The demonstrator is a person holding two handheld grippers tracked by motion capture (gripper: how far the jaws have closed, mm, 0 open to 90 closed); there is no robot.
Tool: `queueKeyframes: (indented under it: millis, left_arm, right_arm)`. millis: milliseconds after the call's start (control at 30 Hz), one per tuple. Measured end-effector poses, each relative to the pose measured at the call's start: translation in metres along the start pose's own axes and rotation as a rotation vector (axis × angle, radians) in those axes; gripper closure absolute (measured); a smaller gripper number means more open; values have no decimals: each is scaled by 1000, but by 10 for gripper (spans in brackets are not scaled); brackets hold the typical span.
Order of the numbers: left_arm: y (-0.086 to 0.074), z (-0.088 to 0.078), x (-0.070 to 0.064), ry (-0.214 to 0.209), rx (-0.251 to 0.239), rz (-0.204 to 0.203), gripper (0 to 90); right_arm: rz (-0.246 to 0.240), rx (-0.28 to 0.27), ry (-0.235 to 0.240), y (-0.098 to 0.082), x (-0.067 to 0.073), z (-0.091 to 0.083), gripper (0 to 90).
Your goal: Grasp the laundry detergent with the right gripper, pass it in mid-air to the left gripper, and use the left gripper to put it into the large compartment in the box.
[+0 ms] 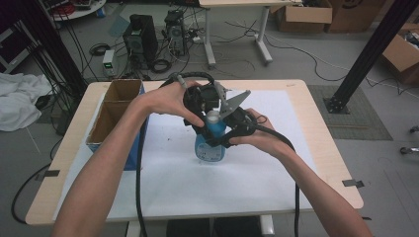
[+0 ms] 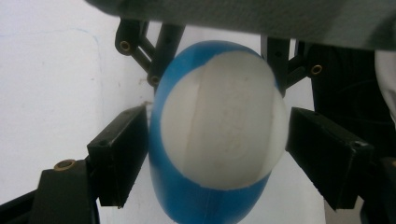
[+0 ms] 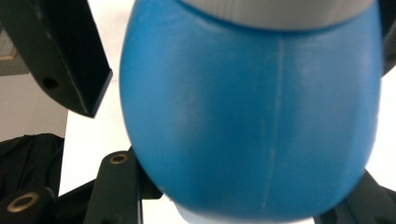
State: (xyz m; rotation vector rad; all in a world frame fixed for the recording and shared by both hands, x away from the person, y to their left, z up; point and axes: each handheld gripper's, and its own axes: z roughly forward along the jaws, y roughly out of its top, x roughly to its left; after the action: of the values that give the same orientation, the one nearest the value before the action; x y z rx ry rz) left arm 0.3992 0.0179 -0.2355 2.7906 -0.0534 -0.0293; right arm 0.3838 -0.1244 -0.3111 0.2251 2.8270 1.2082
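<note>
A blue bottle with a white cap stands upright on the white sheet at mid-table. My right gripper comes in from the right and is shut on the bottle's blue body, which bulges between its jaws. My left gripper reaches down from above and straddles the white cap. Its pads stand a hair off either side of the cap without clearly pressing it. Below the cap, the right gripper's black linkages hug the bottle.
An open cardboard box with a blue side stands on the table's left edge, close to my left forearm. Black cables trail from both grippers toward the front edge. Computers, cables and boxes lie on the floor beyond the table.
</note>
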Motion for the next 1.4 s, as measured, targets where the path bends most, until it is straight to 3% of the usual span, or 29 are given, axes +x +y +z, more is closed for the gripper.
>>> queueKeyframes:
  millis: [833,1233,1400]
  left_arm:
    - [-4,5,-1,11,-9,-5,362]
    - [-3,4,-5,20,5,-6,371]
    - [-2,5,-6,33,5,6,374]
  right_arm:
    - [-2,2,0,0,3,3,462]
    - [8,-1,15,-1,5,3,460]
    - [-6,-27,16,-3,4,4,457]
